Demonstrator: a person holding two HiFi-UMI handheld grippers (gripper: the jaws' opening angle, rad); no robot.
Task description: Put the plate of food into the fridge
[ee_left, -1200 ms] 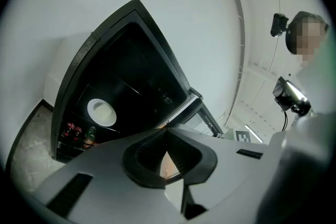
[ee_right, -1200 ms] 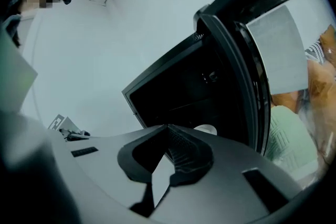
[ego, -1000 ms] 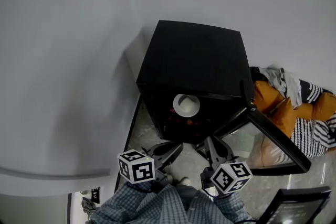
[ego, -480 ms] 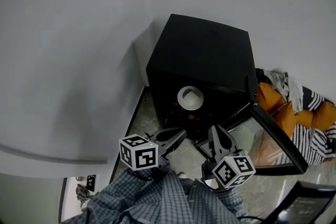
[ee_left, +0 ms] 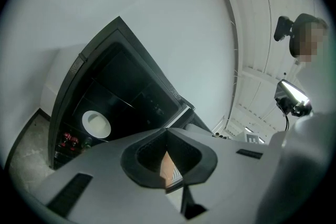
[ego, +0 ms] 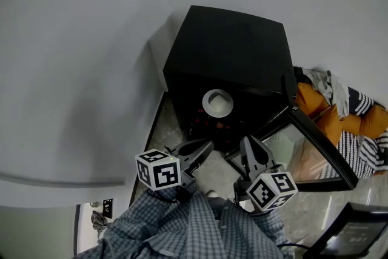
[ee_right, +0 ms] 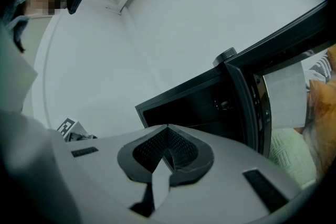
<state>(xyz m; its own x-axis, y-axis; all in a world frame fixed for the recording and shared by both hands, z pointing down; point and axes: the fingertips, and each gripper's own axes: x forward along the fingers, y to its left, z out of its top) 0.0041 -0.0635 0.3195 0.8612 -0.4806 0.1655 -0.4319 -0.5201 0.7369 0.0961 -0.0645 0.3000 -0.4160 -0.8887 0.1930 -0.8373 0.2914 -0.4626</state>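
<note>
Near the middle of the head view, the plate (ego: 217, 102) sat on a shelf inside the fridge (ego: 230, 51), pale and round against the dark interior. A few small red things (ego: 212, 127) lay on the level below it. We could not tell what they were, nor make out the food on the plate. We judged the main step done: the plate was in and apart from both grippers.

Lower in that frame, the left gripper (ego: 204, 147) and the right gripper (ego: 248, 144) hung side by side outside the opening, over the floor (ego: 212, 176), both aimed at the fridge. In the left gripper view its fingers (ee_left: 137, 161) were clenched tip to tip with nothing between them, and the plate showed well beyond them at the lower left. The right gripper view gave the same: fingers (ee_right: 189, 152) pressed together and empty, with the fridge's open front behind them.

The door (ego: 315, 154) stood swung wide toward the right of the head view, near a heap of clothes (ego: 339, 112) at the right edge. What was left, as we read it, was closing that door, if the task counted it. Neither gripper touched it. The right gripper was the nearer, so a push from there seemed the likely way.
</note>
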